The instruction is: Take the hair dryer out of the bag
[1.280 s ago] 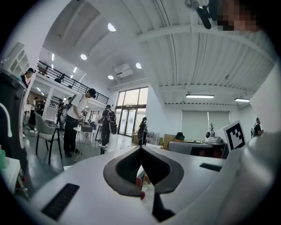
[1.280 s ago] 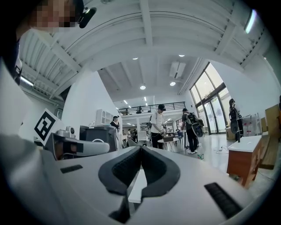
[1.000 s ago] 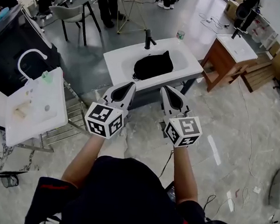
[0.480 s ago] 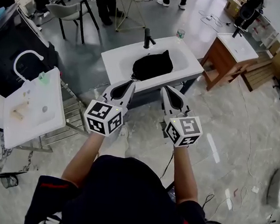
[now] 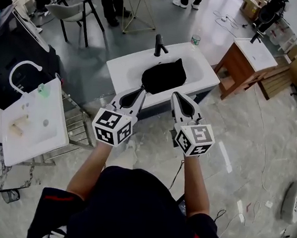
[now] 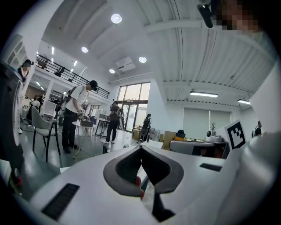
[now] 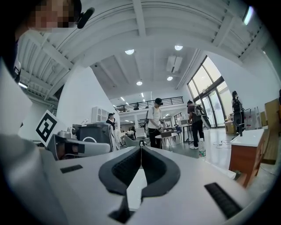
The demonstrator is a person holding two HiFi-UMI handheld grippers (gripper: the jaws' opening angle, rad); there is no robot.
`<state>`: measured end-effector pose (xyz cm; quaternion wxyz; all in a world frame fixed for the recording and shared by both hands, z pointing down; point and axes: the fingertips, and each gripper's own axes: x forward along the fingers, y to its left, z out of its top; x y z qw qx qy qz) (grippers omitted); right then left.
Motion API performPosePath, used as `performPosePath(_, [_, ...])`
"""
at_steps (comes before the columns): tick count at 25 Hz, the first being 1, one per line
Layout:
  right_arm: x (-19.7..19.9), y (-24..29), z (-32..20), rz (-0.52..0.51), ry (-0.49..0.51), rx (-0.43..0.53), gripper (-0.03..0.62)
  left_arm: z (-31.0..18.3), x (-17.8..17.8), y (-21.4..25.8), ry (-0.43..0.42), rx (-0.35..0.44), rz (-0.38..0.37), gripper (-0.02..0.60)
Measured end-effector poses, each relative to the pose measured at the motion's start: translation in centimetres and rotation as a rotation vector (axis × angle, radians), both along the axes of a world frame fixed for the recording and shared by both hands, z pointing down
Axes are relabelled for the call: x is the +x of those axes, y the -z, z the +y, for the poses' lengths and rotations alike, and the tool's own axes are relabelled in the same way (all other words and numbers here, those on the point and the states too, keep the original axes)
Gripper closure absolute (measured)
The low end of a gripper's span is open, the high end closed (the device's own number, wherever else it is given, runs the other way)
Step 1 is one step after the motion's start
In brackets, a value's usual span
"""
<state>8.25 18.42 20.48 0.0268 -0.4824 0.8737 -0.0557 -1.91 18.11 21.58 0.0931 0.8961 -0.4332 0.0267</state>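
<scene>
One black bag [image 5: 163, 75] lies in the white basin [image 5: 127, 66] ahead of me; I cannot see the hair dryer itself. One black faucet [image 5: 159, 44] and one bottle [image 5: 196, 39] stand at the basin's far edge. Two grippers: left gripper [image 5: 141, 91] and right gripper [image 5: 174, 95], side by side near the basin's front edge. Both have their jaws together and are empty.
</scene>
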Motion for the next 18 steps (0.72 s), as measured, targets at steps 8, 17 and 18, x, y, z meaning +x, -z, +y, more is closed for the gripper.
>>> performPosePath(8, [-1.4, -0.3, -6.7, 0.007, -0.021, -0.025, 0.560, -6.5, -1.2, -0.4, -0.025, -0.023, 0.016, 0.569])
performPosePath(17, [-3.1, 0.1, -13.1, 0.017, -0.058, -0.040, 0.560, -13.4, -2.2, 0.2, -0.082, -0.034, 0.014, 0.569])
performPosePath(18, [-3.2, 0.0, -13.6, 0.020, -0.062, -0.044, 0.560, -14.1, -2.2, 0.2, -0.089, -0.034, 0.014, 0.569])
